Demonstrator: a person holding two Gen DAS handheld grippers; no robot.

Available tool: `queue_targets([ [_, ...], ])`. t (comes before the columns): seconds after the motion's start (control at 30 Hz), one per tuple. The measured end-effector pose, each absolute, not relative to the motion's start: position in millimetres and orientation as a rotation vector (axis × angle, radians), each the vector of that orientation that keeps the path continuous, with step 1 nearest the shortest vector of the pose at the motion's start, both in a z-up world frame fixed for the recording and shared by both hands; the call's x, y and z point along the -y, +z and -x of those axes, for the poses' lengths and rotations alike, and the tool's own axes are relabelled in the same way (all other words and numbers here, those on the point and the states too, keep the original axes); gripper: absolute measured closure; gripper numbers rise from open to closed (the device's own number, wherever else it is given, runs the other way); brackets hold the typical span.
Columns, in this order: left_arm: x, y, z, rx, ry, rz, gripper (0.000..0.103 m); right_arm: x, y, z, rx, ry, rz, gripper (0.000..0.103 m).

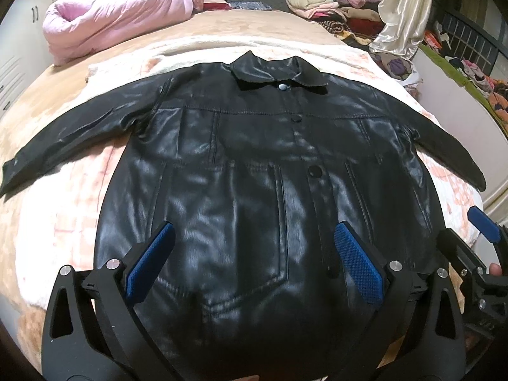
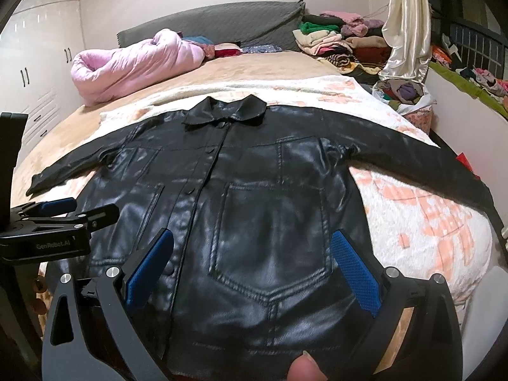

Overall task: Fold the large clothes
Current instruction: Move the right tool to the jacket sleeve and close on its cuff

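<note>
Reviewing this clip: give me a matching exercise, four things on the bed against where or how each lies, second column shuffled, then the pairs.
Things:
1. black leather jacket
2. pink quilt
3. folded clothes stack
4. left gripper

Place or state:
A. rolled up, far left of the bed
B. open, above the jacket's lower front
C. spread flat, buttoned, sleeves out to both sides
D. piled at the far right by the headboard

Pairs: 1-C, 2-A, 3-D, 4-B

One black jacket (image 1: 241, 171) is laid on one bed (image 1: 63, 101); one pink quilt (image 1: 114, 16), two tongs (image 1: 254, 263) and one fingertip (image 2: 304, 370) are seen
</note>
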State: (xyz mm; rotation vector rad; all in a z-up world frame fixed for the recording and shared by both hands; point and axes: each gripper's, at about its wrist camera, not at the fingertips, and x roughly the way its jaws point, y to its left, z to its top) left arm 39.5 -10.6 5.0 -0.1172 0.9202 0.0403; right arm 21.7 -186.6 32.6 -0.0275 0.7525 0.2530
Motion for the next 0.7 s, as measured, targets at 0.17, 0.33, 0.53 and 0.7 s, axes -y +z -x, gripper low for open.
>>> queue_targets([
  [0.17, 12.1, 10.5, -60.4, -0.916, 0.034, 0.114, 0.009, 189.4, 37.6, -39.7, -0.752, 0.253, 0.006, 0.004],
  [0.33, 14.1, 16.7, -81.0, -0.914, 0.022, 0.110, 0.009, 191.9, 41.5, -58.7, -0.751, 0.240, -0.005, 0.004],
  [0.53, 12.7, 24.5, -106.5, -0.905, 0.002, 0.121, 0.009, 199.3, 47.4, -79.7, -0.743, 0.219, -0.039, 0.004],
  [0.7, 12.6, 28.9, -127.6, -0.912, -0.010, 0.122, 0.009, 207.6, 53.7, -97.9, -0.723, 0.191, -0.064, 0.004],
])
